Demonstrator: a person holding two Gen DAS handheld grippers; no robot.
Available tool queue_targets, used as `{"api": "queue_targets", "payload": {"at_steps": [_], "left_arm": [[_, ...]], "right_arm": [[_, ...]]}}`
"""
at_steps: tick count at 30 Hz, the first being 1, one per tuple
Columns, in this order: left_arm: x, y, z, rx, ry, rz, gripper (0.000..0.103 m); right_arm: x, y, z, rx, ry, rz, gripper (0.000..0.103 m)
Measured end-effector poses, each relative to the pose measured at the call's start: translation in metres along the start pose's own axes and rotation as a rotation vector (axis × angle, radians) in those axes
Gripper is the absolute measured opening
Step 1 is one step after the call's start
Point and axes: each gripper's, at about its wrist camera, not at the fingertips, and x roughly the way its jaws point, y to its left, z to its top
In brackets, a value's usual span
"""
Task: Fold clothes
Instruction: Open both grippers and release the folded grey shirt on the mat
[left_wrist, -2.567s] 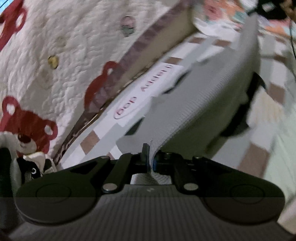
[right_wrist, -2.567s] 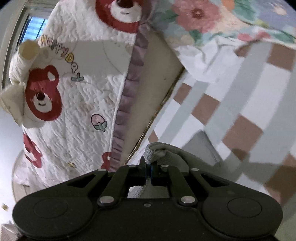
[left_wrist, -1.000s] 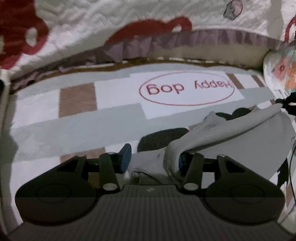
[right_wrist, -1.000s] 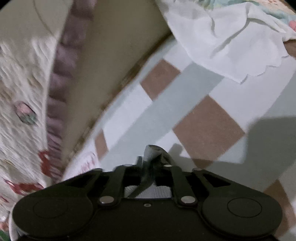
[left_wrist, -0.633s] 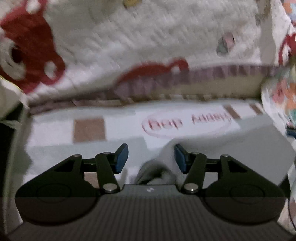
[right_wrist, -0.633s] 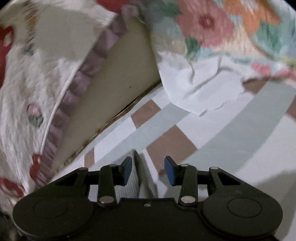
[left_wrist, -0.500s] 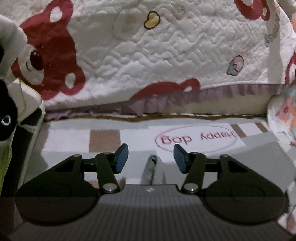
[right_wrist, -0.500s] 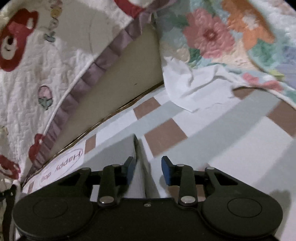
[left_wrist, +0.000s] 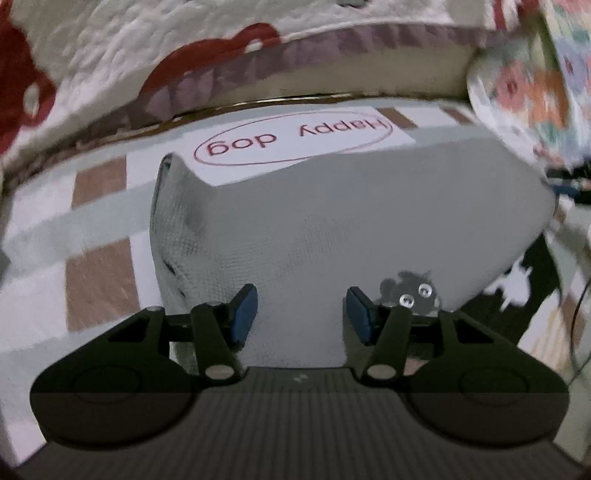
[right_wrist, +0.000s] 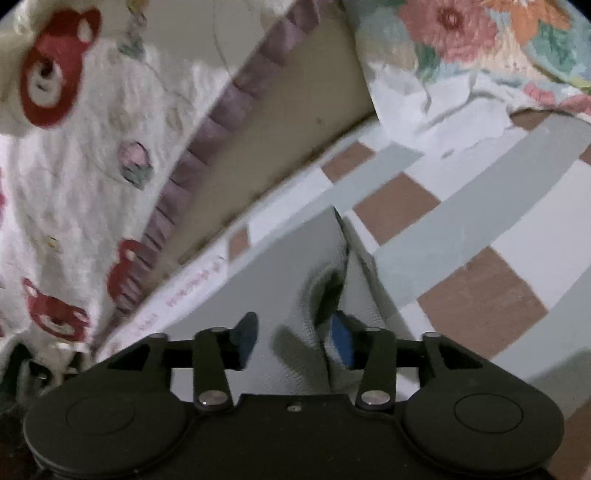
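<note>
My left gripper (left_wrist: 301, 317) is spread wide, its blue pads on either side of bare cloth and pinching nothing. It hovers low over the grey garment (left_wrist: 332, 221), which lies folded on the checked bed sheet (left_wrist: 99, 280). My right gripper (right_wrist: 291, 336) is also spread; a raised fold of the same grey garment (right_wrist: 295, 273) stands up between its fingers, close against the right pad, but I judge that it is not clamped.

Risks from this position:
- The raised fold at the right gripper could catch on a pad when I withdraw, dragging the top layer and undoing the fold.
- The left edge of the garment shows loose stacked layers; a sideways move of the left gripper there could splay them.
- A small metal fitting with two screws (left_wrist: 410, 295) sits just beside the left gripper's right finger. I cannot tell what it belongs to; contact with it could snag.

Edges and clearance, working outward: the sheet is open to the left of the garment and to the right of the right gripper. Just past the garment's far edge lies the "Happy dog" label (left_wrist: 291, 142). Beyond it, the sheet ends at a quilted bear-print cover (right_wrist: 92, 147) with a purple frill. A floral quilt (right_wrist: 480, 44) closes the far right corner, so the freest withdrawal appears to be upward and back.
</note>
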Motion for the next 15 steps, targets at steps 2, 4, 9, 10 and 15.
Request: {"api": "queue_targets", "payload": {"at_steps": [2, 4, 9, 10, 15], "left_arm": [[-0.002, -0.001, -0.004, 0.017, -0.014, 0.023, 0.053], [-0.004, 0.001, -0.006, 0.011, -0.022, 0.025, 0.053], [-0.009, -0.001, -0.014, 0.039, -0.038, 0.049, 0.05], [-0.011, -0.005, -0.017, 0.074, -0.041, 0.063, 0.05], [-0.025, -0.002, -0.021, 0.06, -0.065, 0.105, 0.05]], "right_arm": [[0.015, 0.009, -0.001, -0.126, 0.026, -0.109, 0.047], [0.02, 0.015, -0.005, -0.238, 0.023, -0.183, 0.038], [0.012, -0.01, -0.004, -0.17, 0.008, -0.267, 0.015], [0.009, -0.027, 0.0, -0.114, 0.006, -0.254, 0.014], [-0.029, -0.043, 0.011, -0.074, -0.05, -0.312, 0.023]]}}
